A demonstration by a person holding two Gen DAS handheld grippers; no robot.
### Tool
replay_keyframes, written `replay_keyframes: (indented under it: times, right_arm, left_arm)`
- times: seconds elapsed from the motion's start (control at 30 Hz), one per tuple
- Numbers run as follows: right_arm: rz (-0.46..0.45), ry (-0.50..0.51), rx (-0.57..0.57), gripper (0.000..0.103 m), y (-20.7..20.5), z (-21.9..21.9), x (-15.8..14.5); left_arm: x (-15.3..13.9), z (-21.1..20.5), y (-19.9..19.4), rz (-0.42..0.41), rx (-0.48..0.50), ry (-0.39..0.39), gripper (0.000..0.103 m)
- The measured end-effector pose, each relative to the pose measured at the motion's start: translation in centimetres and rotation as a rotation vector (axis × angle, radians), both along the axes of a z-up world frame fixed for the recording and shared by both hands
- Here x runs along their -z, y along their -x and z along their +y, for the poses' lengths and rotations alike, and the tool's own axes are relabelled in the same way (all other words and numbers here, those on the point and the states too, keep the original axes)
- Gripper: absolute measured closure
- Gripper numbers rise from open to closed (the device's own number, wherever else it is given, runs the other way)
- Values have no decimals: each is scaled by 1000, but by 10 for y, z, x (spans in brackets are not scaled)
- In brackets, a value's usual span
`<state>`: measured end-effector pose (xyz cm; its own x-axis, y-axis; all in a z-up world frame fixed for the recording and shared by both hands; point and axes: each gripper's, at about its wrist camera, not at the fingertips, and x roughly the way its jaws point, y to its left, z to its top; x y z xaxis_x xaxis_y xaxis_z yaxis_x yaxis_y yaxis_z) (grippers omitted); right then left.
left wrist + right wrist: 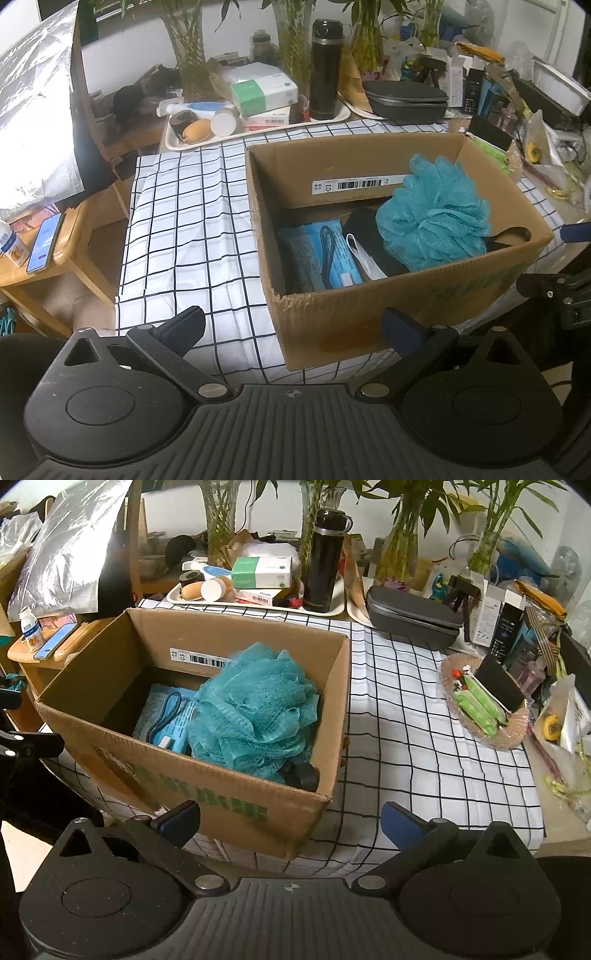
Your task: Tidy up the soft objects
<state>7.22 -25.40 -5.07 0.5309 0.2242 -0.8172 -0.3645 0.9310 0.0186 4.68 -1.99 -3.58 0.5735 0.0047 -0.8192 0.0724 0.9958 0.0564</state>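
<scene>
- Both my grippers, left gripper [291, 328] and right gripper [290, 821], sit wide and empty, low in frame.
- Teal loofah [255, 705] already sits mid-frame inside the cardboard box [229, 805].
- Next soft thing, I'd guess: pinch gently, drop into the open corner.

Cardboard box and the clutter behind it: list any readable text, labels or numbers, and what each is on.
"03": white barcode sticker on the inner wall of the box.
Sticker's small print: too small to read.
Green characters on the box front: too blurred to read.
Print on the blue pack in the box: too small.
Green-and-white carton and barcoded box on the tray: unreadable.
</scene>
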Motion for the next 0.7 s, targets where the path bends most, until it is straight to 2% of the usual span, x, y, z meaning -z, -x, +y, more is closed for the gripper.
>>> replay_keyframes:
  times: [0.7]
  right_arm:
    - [-1,-1,7,0,0,-1,0]
  left_arm:
    - [0,-1,-1,-5,0,-6,0]
